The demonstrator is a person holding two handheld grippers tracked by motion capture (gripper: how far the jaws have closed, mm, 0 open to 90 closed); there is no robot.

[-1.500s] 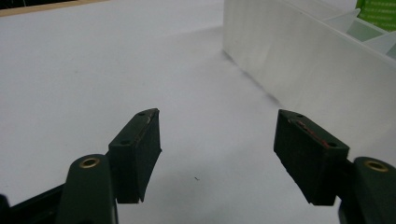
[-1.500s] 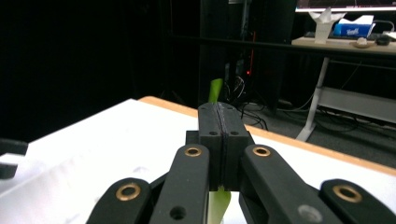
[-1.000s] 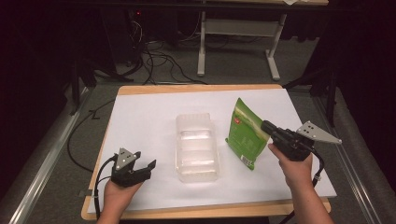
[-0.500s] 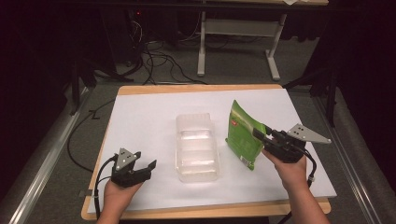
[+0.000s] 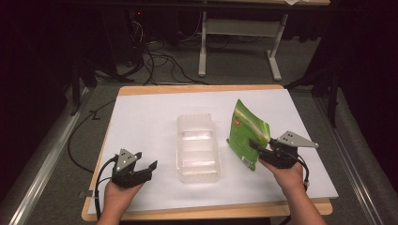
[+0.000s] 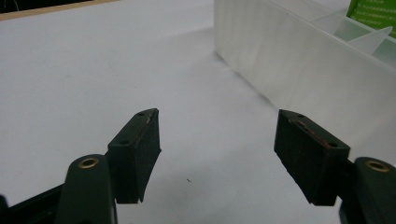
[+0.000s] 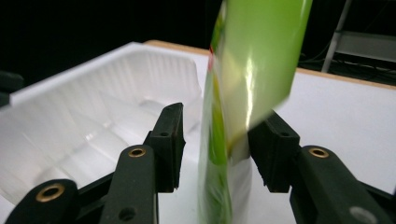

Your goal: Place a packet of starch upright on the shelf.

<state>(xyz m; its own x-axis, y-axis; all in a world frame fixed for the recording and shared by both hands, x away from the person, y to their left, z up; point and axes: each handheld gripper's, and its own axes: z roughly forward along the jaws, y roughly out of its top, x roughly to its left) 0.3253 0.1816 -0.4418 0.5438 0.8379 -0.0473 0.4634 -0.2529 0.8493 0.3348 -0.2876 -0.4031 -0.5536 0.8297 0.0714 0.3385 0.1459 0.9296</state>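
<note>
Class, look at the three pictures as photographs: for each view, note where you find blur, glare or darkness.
High view: the white table is evenly lit, its surroundings fall into near black. Left gripper view: sharp on the black jaws, and the clear tray softens farther off. Right gripper view: the green pouch is smeared with blur and carries a bright streak of glare; the background is black.

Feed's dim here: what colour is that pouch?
Green pouch, with a small red mark; clearest in the high view.

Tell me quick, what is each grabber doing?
Left gripper: open, holding nothing.
Right gripper: jaws around the green pouch, with a gap on one side; a firm grip cannot be told.
</note>
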